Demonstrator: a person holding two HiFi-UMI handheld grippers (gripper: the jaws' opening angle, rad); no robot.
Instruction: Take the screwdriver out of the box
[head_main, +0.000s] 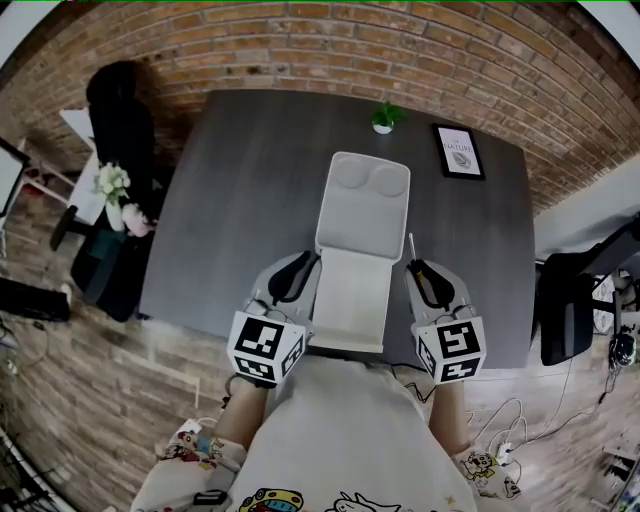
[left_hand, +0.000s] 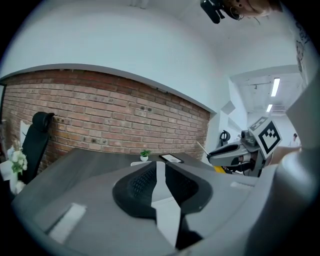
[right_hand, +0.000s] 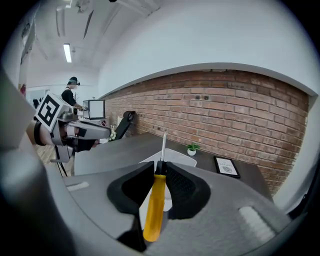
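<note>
A white box (head_main: 350, 290) lies open on the dark grey table (head_main: 230, 200), its lid (head_main: 362, 200) tipped back away from me. My right gripper (head_main: 415, 268) hovers at the box's right edge, shut on the screwdriver (head_main: 411, 248). In the right gripper view the jaws (right_hand: 161, 167) clamp the black collar above the yellow handle (right_hand: 155, 200), and the metal shaft points forward past them. My left gripper (head_main: 303, 262) hangs at the box's left edge. Its jaws (left_hand: 159, 167) stand a little apart with nothing between them; the box (left_hand: 167, 217) shows through the gap.
A small potted plant (head_main: 386, 117) and a framed picture (head_main: 459, 151) stand at the table's far edge by the brick wall. A black chair (head_main: 120, 130) and flowers (head_main: 115, 185) are off the left side, another black chair (head_main: 570, 300) off the right.
</note>
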